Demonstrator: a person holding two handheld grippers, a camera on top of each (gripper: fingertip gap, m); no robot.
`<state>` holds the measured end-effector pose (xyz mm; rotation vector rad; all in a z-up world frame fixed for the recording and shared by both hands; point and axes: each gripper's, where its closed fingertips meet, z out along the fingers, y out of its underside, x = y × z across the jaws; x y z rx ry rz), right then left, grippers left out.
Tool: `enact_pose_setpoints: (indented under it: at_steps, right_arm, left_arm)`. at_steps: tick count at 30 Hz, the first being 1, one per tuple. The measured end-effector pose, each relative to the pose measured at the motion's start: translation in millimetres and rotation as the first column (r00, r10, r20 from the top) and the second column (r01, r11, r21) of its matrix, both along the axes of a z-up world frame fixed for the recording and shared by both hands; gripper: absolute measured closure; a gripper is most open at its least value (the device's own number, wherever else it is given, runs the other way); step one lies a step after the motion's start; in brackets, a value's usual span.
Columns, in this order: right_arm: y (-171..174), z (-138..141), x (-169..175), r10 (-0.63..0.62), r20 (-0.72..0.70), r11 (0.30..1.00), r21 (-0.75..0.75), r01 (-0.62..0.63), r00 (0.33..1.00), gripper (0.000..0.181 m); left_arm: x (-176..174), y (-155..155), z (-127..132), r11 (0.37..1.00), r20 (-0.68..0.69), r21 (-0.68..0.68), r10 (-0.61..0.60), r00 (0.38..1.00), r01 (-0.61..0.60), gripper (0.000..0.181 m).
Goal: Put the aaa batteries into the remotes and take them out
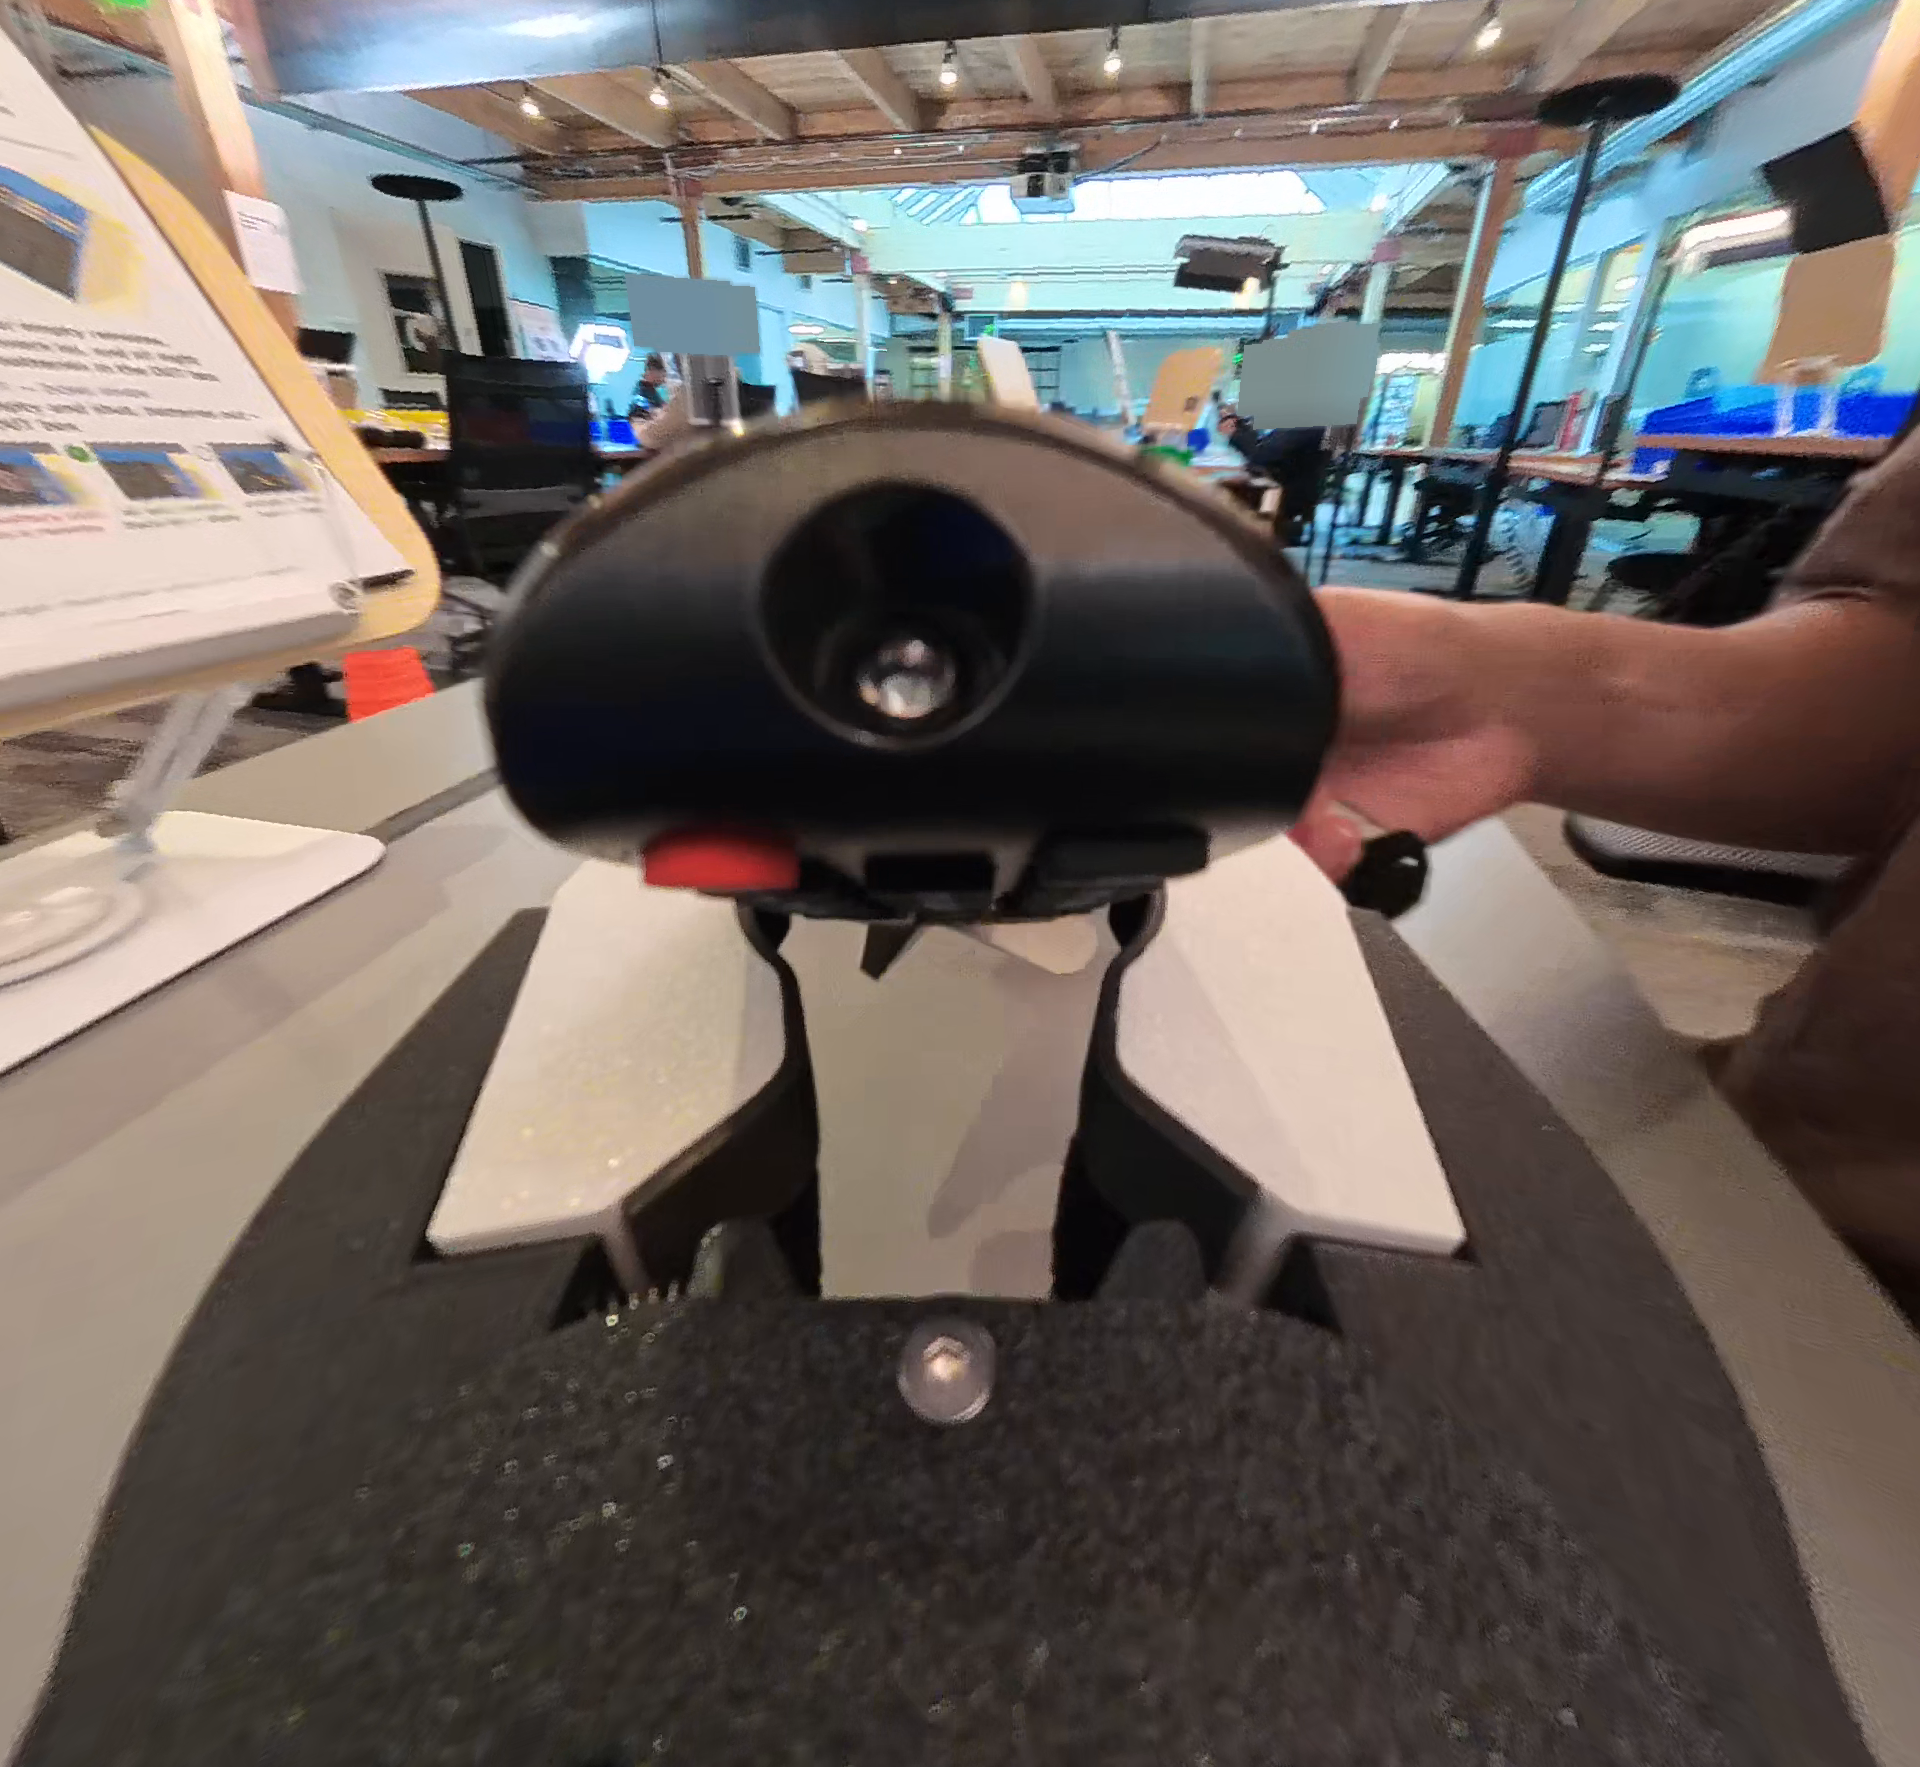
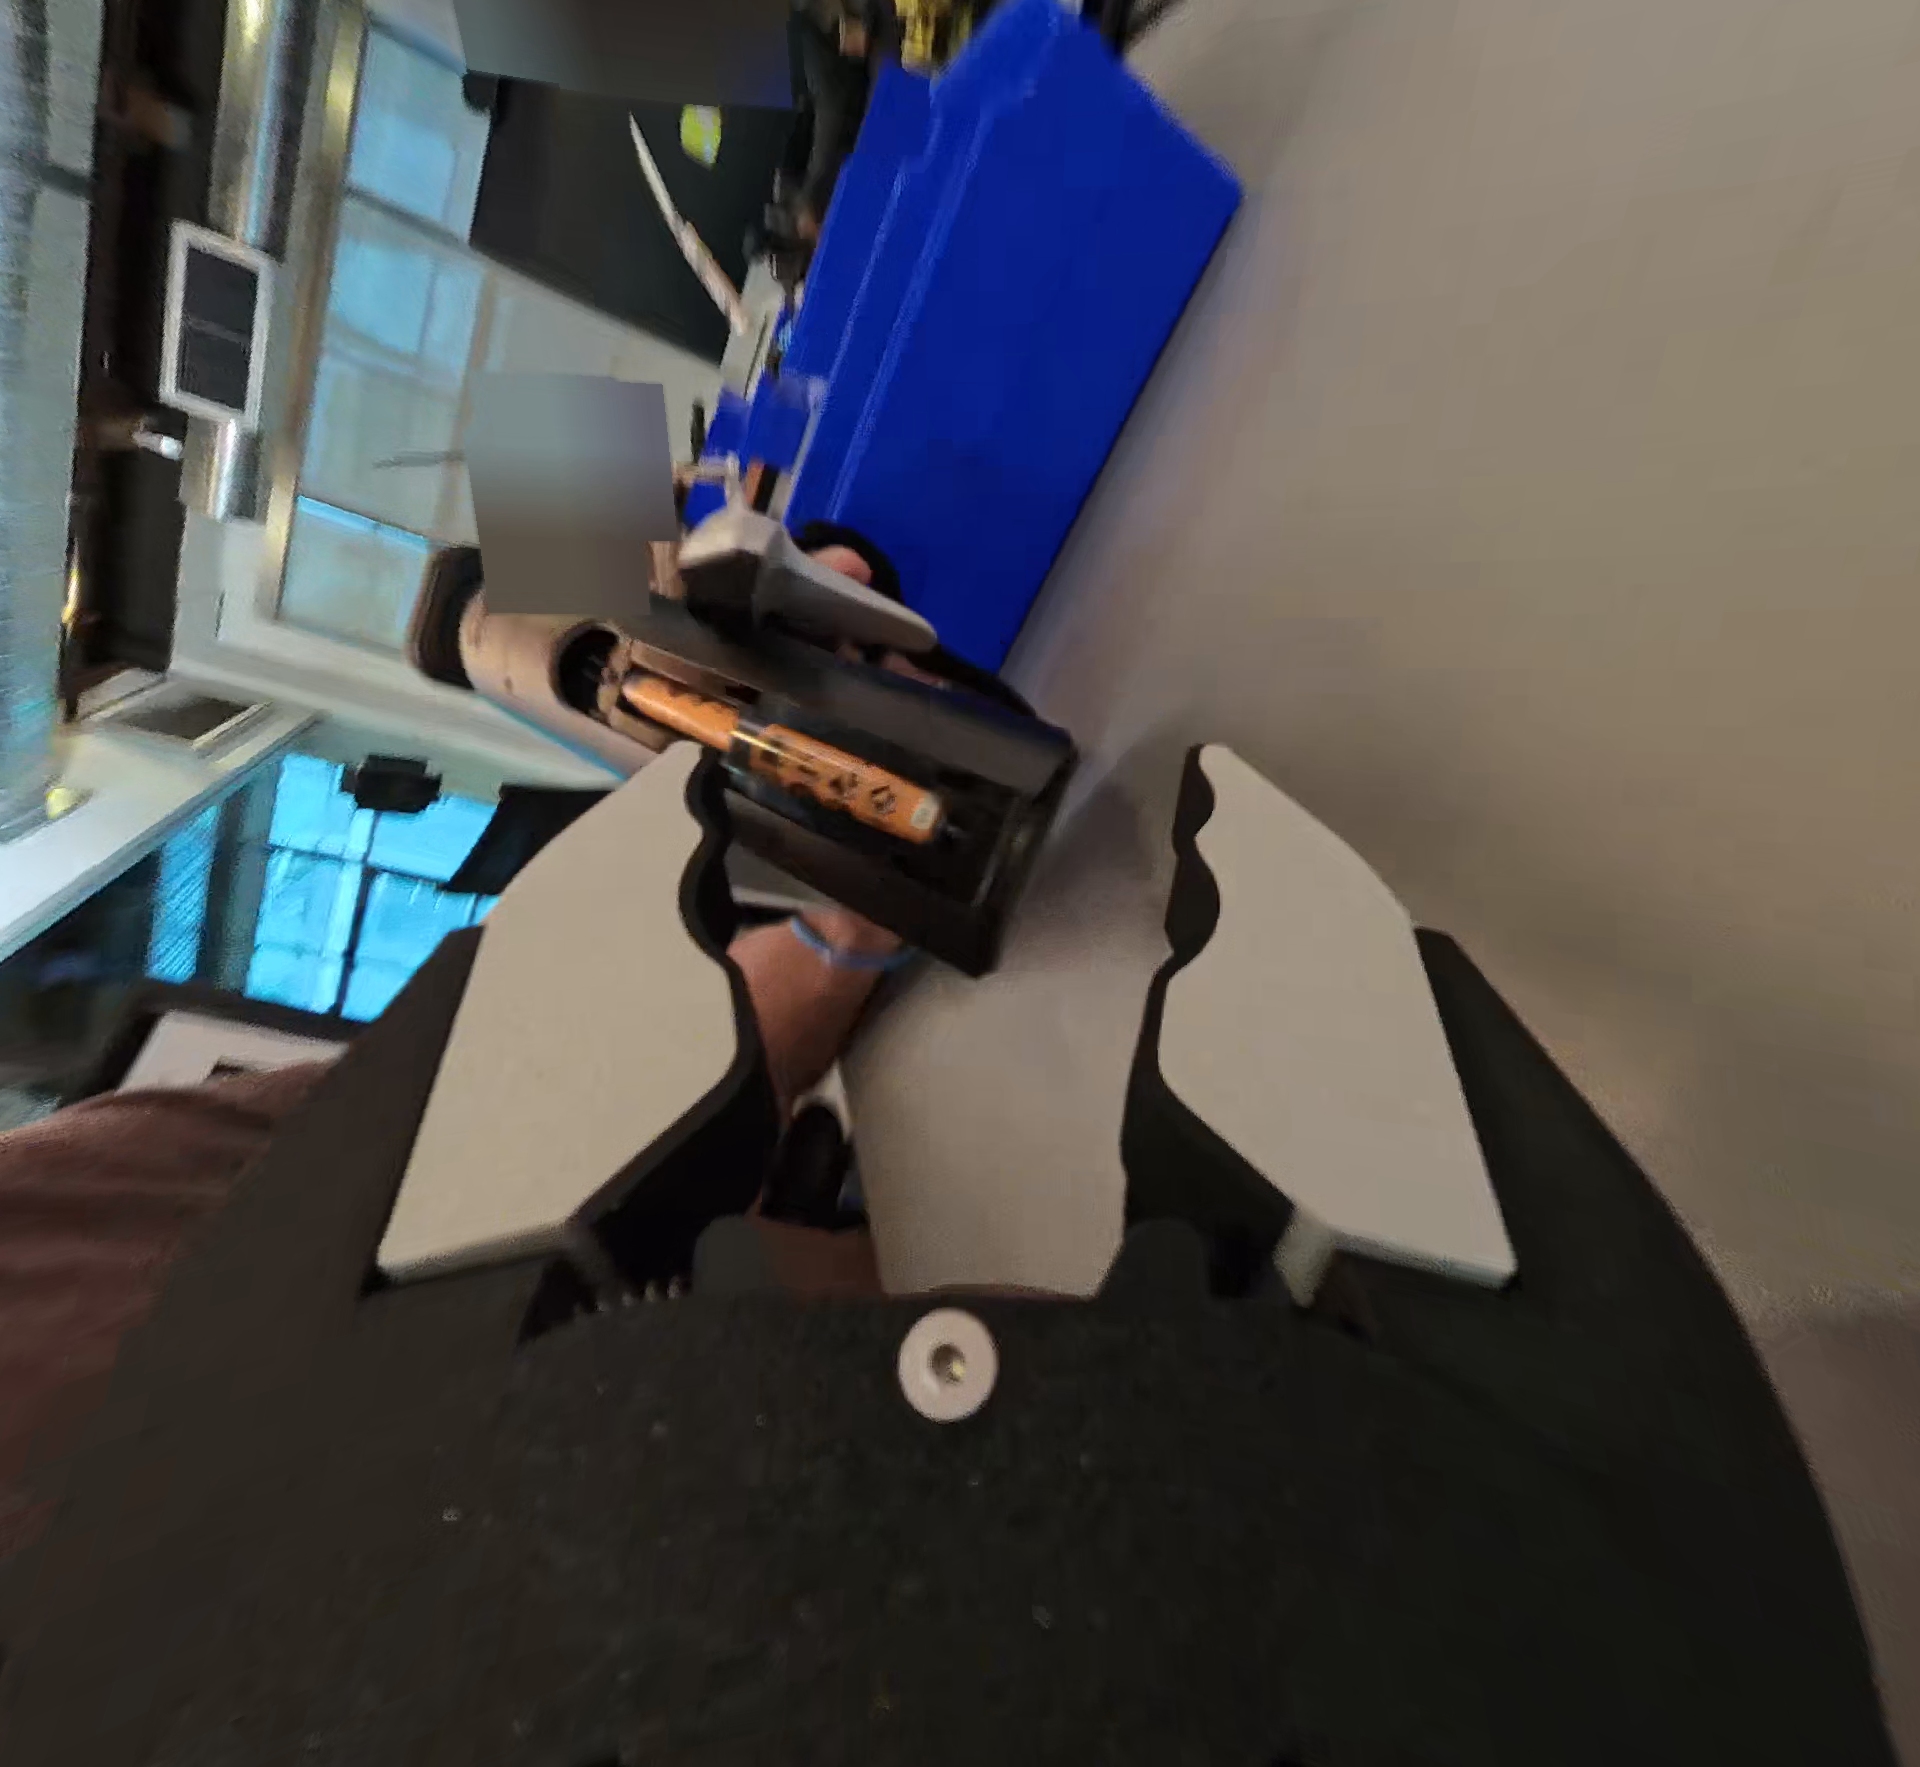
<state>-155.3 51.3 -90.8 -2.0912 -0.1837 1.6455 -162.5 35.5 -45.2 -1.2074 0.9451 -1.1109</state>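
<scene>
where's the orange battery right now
In the right wrist view, the orange battery lies in the open compartment of the black remote, left of centre just beyond the open right tool, with blue bins behind it.

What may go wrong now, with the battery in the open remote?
1. The orange battery lies exposed in the open, tilted remote; it might slip out.
2. The right gripper is open and near; its jaws might knock the remote.
3. The right gripper blocks much of the view from the left gripper, so aiming may suffer.
</scene>
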Motion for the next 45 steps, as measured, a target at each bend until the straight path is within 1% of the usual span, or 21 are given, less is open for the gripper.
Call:
enact_pose_setpoints:
  at_steps: [1,2,4,6,7,9,10,12,16,18,22,27,29,34,37,41,44,45]
  right_arm:
    - [1.5,5.7,-2.2,-0.056,-0.021,0.998,0.040,0.057,0.998,0.101]
    - [0.5,8.5,-5.6,-0.084,-0.035,0.995,0.054,0.085,0.996,0.100]
    - [2.3,15.5,-7.9,-0.142,-0.095,0.988,0.044,0.147,0.985,0.097]
    - [3.4,17.6,-6.1,-0.161,-0.125,0.985,0.040,0.167,0.979,0.100]
    - [3.4,19.1,-4.5,-0.164,-0.141,0.984,0.040,0.171,0.976,0.103]
    - [3.5,18.9,0.2,-0.175,-0.127,0.981,0.063,0.184,0.976,0.115]
    - [3.9,19.4,2.6,-0.179,-0.110,0.978,0.089,0.189,0.978,0.119]
    - [3.7,20.1,4.7,-0.173,-0.073,0.976,0.121,0.181,0.982,0.119]
    - [1.7,17.1,2.9,-0.155,0.007,0.973,0.173,0.151,0.988,0.112]
    - [1.1,13.0,2.1,-0.157,0.045,0.971,0.190,0.146,0.987,0.113]
    - [0.5,9.9,2.0,-0.161,0.079,0.967,0.213,0.141,0.984,0.115]
    - [0.8,11.9,6.5,-0.176,0.166,0.945,0.306,0.119,0.970,0.117]
    - [0.4,12.9,7.6,-0.173,0.174,0.944,0.309,0.113,0.969,0.117]
    - [-0.3,14.5,7.9,-0.190,0.154,0.931,0.341,0.129,0.970,0.117]
    - [-3.0,19.6,5.9,-0.175,0.109,0.935,0.330,0.131,0.978,0.112]
    - [-4.5,23.5,6.9,-0.160,0.078,0.945,0.300,0.130,0.984,0.106]
    - [-2.9,23.7,11.3,-0.170,0.045,0.951,0.270,0.152,0.984,0.120]
    - [-2.7,22.8,11.6,-0.171,0.040,0.953,0.259,0.155,0.985,0.120]
  left_arm:
    - [0.9,0.3,-0.3,1.000,-0.011,0.021,0.021,1.000,-0.021,0.121]
    - [2.2,0.0,-1.1,0.998,-0.023,0.043,0.040,0.999,-0.039,0.121]
    - [4.7,-2.2,-2.5,0.994,-0.040,0.091,0.063,0.997,-0.060,0.121]
    - [4.8,-3.2,-2.4,0.992,-0.041,0.107,0.071,0.997,-0.066,0.121]
    - [4.3,-3.1,-2.2,0.993,-0.037,0.102,0.069,0.997,-0.065,0.121]
    - [4.1,-4.1,-1.9,0.994,-0.026,0.098,0.057,0.998,-0.054,0.122]
    - [4.6,-4.0,-3.0,0.994,-0.030,0.098,0.057,0.998,-0.054,0.067]
    - [6.2,-3.9,-4.1,0.994,-0.030,0.095,0.057,0.998,-0.054,0.080]
    - [7.3,-3.1,-4.5,0.995,-0.030,0.088,0.052,0.998,-0.049,0.108]
    - [7.6,-3.6,-4.8,0.995,-0.029,0.086,0.049,0.998,-0.046,0.122]
    - [7.7,-4.0,-6.5,0.995,-0.033,0.086,0.049,0.998,-0.046,0.122]
    - [9.4,-4.5,-8.0,0.995,-0.024,0.084,0.050,0.998,-0.048,0.122]
    - [10.3,-5.0,-7.9,0.995,-0.020,0.088,0.049,0.999,-0.047,0.122]
    - [10.3,-6.5,-7.0,0.993,-0.021,0.110,0.044,0.999,-0.042,0.122]
    - [8.0,-6.2,-4.6,0.996,-0.002,0.087,0.031,1.000,-0.031,0.122]
    - [10.1,-7.3,-5.4,0.995,-0.012,0.098,0.033,0.999,-0.032,0.122]
    - [10.3,-8.9,-4.3,0.995,-0.009,0.101,0.025,1.000,-0.024,0.122]
    - [10.9,-9.0,-5.3,0.994,-0.015,0.105,0.028,0.999,-0.026,0.121]
